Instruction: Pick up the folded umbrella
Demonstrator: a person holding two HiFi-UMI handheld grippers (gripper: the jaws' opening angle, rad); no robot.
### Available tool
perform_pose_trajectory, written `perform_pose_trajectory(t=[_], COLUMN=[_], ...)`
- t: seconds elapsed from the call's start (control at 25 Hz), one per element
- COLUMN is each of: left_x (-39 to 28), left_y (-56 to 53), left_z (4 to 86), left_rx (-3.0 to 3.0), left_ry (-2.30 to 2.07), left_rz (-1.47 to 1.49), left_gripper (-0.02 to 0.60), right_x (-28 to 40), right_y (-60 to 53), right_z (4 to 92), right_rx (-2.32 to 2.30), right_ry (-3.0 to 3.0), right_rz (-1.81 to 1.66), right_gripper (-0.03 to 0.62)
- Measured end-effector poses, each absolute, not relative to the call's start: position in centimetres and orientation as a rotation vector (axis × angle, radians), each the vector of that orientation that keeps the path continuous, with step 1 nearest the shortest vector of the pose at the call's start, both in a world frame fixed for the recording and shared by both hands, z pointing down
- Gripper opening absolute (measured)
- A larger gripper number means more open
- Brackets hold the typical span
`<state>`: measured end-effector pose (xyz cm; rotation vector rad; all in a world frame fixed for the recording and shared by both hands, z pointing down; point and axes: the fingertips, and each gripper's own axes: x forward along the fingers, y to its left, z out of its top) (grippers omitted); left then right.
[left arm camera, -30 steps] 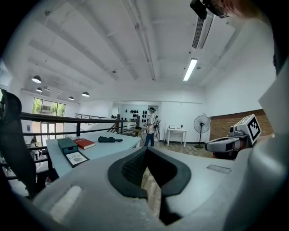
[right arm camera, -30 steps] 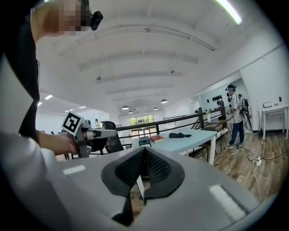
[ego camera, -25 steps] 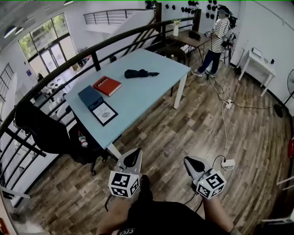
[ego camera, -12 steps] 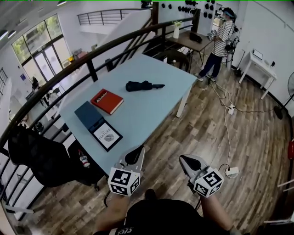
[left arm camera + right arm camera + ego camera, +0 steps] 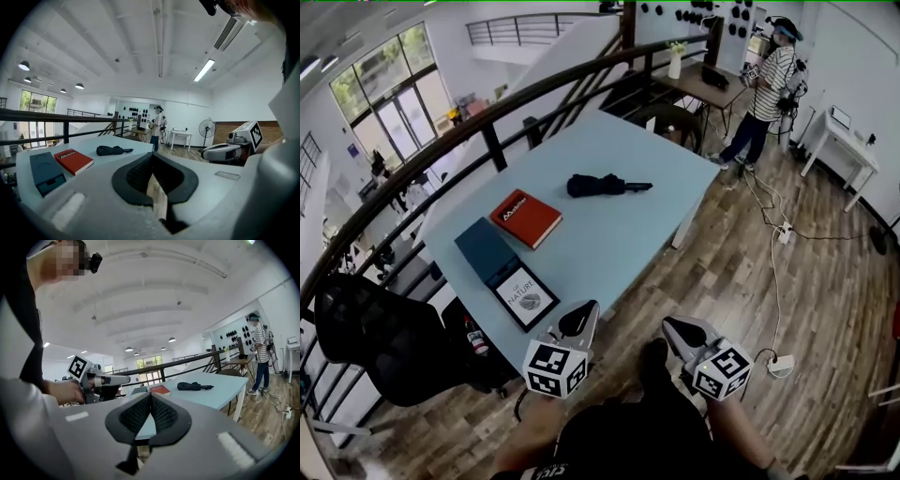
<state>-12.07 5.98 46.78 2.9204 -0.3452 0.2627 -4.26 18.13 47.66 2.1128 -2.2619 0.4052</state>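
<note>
A black folded umbrella (image 5: 602, 186) lies on the far half of a light blue table (image 5: 609, 234), its handle pointing right. It also shows small in the left gripper view as the umbrella (image 5: 112, 150) and in the right gripper view as the umbrella (image 5: 192, 386). My left gripper (image 5: 578, 322) and right gripper (image 5: 677, 330) hover side by side just short of the table's near edge, well away from the umbrella. Both have their jaws pressed together with nothing between them. In the left gripper view the left gripper (image 5: 152, 155) points over the table; the right gripper (image 5: 150, 397) does likewise.
A red book (image 5: 526, 217), a dark blue box (image 5: 487, 251) and a framed card (image 5: 526, 297) lie on the table's left part. A black railing (image 5: 441, 150) runs behind it. A black office chair (image 5: 384, 342) stands at left. A person (image 5: 769, 89) stands far back; cables (image 5: 773, 272) cross the wooden floor.
Both grippers have travelled forward towards the table, which now appears larger and nearer. Their jaws stayed shut. The umbrella has not moved on the table.
</note>
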Motion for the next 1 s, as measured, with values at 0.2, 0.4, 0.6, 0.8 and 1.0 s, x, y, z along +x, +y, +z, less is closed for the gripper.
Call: perform_pose_trajectory(t=[0.2, 0.4, 0.6, 0.8, 1.0], left_x=[-8.2, -2.4, 5.4, 12.4, 14.6], left_y=[2.2, -3.3, -7.4, -10.3, -12.9], left_z=[47.6, 47.8, 47.2, 46.3, 47.0], left_rx=[2.917, 2.890, 2.876, 2.868, 2.843], left_ry=[-0.386, -0.492, -0.522, -0.542, -0.593], left_rz=[0.318, 0.342, 0.356, 0.365, 0.386], left_gripper=[0.003, 0.002, 0.003, 0.002, 0.003], right_x=[-0.1, 6.8, 14.4, 21.2, 23.6], right_y=[13.8, 8.3, 3.6, 0.1, -3.0], right_z=[48.6, 49.0, 48.5, 49.1, 50.2], right_rx=[2.075, 2.003, 1.910, 1.847, 1.778], right_ry=[-2.324, -2.379, -2.423, -2.449, -2.471], right_rz=[0.445, 0.471, 0.460, 0.518, 0.560], right_gripper=[0.002, 0.002, 0.002, 0.002, 0.002])
